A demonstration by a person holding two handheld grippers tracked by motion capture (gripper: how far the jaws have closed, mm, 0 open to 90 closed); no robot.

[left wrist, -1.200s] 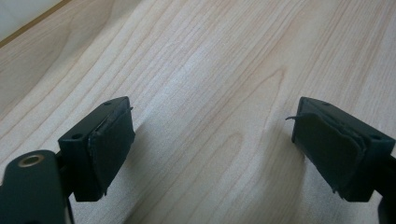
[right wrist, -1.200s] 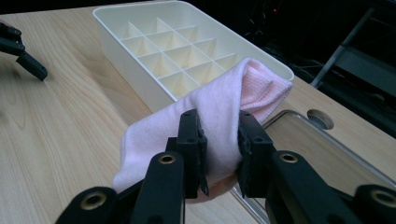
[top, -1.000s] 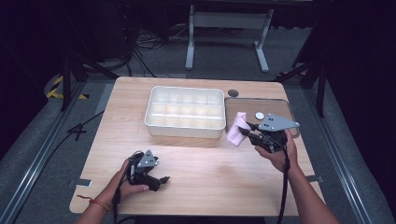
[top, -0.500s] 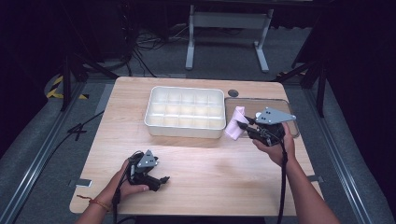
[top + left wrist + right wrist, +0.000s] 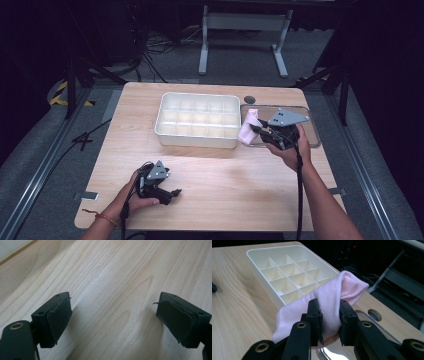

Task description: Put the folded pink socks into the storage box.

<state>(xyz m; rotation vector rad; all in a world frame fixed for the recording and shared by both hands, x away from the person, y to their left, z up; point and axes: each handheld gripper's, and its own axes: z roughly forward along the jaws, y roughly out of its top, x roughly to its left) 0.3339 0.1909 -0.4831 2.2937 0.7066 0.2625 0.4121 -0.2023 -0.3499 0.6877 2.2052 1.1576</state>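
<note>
High view: pale wooden table (image 5: 220,170), dark room.

A soft pink cloth (image 5: 248,126), loosely folded and bunched, hangs pinched at its middle, lifted off the table. It sits at about three o'clock of the white compartment tray (image 5: 198,120), just beside its right wall.

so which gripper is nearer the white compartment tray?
Right. The right gripper, shut on a pink cloth, sits just off the tray's right end. The left gripper rests open near the table's front edge.
</note>
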